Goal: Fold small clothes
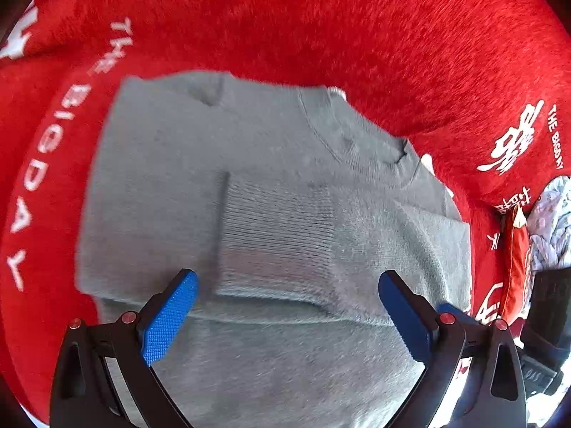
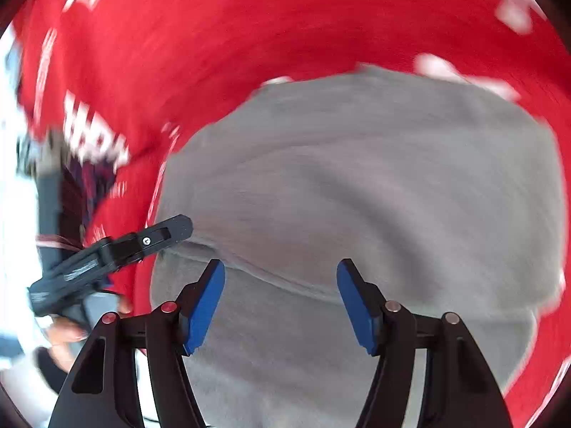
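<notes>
A small grey knitted sweater (image 1: 271,185) lies on a red fleece blanket (image 1: 321,28), with one ribbed cuff folded across its front and the collar toward the upper right. My left gripper (image 1: 287,280) hovers over the sweater's lower part, its blue pads wide apart with nothing between them. In the right wrist view the same grey sweater (image 2: 374,185) fills the middle, blurred by motion. My right gripper (image 2: 281,267) stands open above it, holding nothing. The left gripper (image 2: 107,260) also shows there at the left, at the sweater's edge.
The red blanket (image 2: 214,35) carries white lettering and covers the whole surface. At the right edge of the left wrist view lie a red pouch (image 1: 517,260) and a pale patterned cloth (image 1: 553,214). A hand (image 2: 67,335) shows at the lower left of the right wrist view.
</notes>
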`<act>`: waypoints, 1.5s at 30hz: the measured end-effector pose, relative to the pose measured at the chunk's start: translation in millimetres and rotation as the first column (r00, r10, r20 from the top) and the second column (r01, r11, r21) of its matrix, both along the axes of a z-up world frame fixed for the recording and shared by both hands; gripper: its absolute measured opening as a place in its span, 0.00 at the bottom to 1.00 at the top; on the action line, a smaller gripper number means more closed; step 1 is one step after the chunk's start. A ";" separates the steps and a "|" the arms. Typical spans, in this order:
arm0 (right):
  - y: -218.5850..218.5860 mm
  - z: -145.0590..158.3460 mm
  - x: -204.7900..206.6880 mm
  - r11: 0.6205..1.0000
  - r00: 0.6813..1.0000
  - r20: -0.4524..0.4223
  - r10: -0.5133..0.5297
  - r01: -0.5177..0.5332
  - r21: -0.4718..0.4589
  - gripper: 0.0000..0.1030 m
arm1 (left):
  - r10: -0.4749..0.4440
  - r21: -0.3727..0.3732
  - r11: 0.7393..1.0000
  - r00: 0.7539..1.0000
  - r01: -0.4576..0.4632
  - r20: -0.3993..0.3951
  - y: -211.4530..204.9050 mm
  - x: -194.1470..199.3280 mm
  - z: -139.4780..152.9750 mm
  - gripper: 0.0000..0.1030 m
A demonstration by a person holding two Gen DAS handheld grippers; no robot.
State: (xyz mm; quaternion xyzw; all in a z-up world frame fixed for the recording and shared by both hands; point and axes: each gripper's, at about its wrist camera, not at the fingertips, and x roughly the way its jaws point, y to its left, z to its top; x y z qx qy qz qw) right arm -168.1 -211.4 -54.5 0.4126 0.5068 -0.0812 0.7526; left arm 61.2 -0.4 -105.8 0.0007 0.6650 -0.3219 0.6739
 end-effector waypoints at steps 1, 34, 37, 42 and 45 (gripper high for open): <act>-10.5 -1.5 -15.1 0.998 0.999 -0.004 -0.054 0.054 0.030 0.67 | 0.006 0.004 1.000 1.000 -0.006 -0.004 -2.6 -1.9 -0.9 0.99; -119.4 -0.6 -113.8 0.940 0.940 -0.031 -0.340 0.340 0.005 0.66 | -0.062 0.233 0.972 0.963 -0.001 0.263 30.1 2.4 38.1 0.65; -141.2 -21.0 -99.3 0.929 0.929 -0.055 -0.366 0.368 0.044 0.66 | -0.078 0.234 0.972 0.958 0.011 0.277 9.5 -5.0 31.2 0.65; -157.2 -45.5 -66.1 0.931 0.942 -0.063 -0.328 0.334 0.150 0.05 | -0.118 0.302 0.953 0.953 0.030 0.279 -15.0 -11.9 8.9 0.65; -145.5 -19.0 -44.6 0.982 0.980 -0.061 -0.189 0.187 -0.030 0.08 | -0.127 0.309 0.951 0.946 0.029 0.300 -15.3 -15.0 7.1 0.65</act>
